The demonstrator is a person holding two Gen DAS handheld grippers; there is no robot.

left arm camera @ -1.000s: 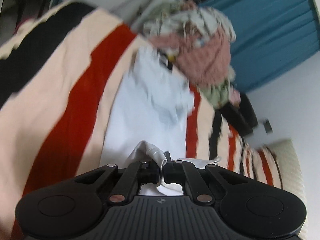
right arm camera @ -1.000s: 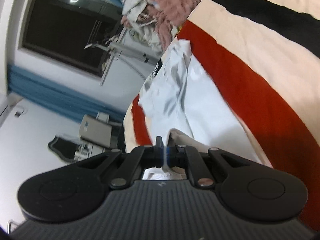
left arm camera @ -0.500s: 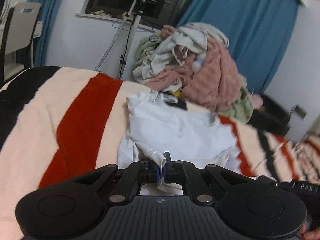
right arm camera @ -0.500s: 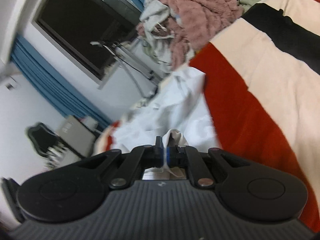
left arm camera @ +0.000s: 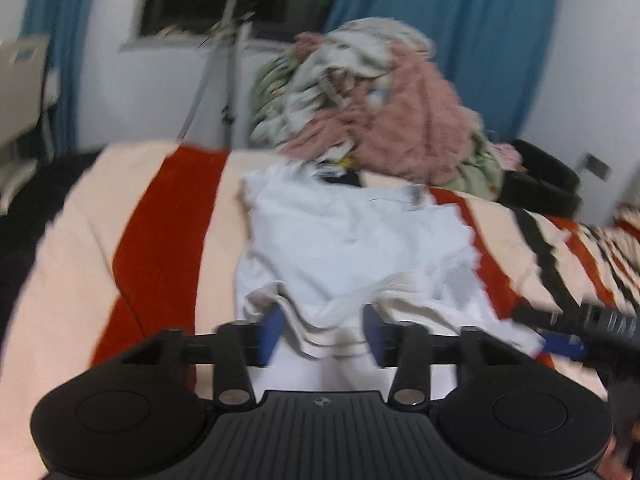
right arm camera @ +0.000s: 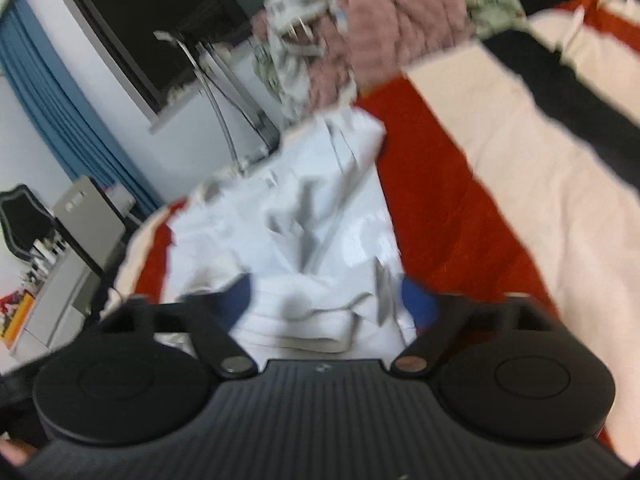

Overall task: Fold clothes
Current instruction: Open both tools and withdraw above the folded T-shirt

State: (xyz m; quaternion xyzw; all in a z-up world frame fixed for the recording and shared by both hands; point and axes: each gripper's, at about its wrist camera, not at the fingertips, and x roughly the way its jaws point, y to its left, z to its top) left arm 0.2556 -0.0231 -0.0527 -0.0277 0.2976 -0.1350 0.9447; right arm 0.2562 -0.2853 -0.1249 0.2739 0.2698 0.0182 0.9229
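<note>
A white garment (left arm camera: 352,240) (right arm camera: 296,232) lies on a striped bed cover (left arm camera: 160,240) (right arm camera: 500,184) of cream, red and black bands. Its near hem is folded back toward me in a thick ribbed edge. My left gripper (left arm camera: 322,334) is opening; the hem sits loose between its blue pads (left arm camera: 270,332), which do not press on it. My right gripper (right arm camera: 330,304) is opening too, its pads (right arm camera: 416,302) spread wide with the garment's folded edge lying between them, untouched. The right gripper's tip (left arm camera: 560,344) shows at the right of the left wrist view.
A heap of unfolded clothes (left arm camera: 372,108) (right arm camera: 360,20), pink, white and green, is piled at the far side of the bed. Behind it are blue curtains (left arm camera: 460,40), a dark window and a metal stand (left arm camera: 228,60). A chair and desk (right arm camera: 76,240) stand beside the bed.
Both grippers were shut on the garment's hem and have let it go, jaws now spread. Both views rolled level and sank toward the bed; the folded hem now rests on the garment.
</note>
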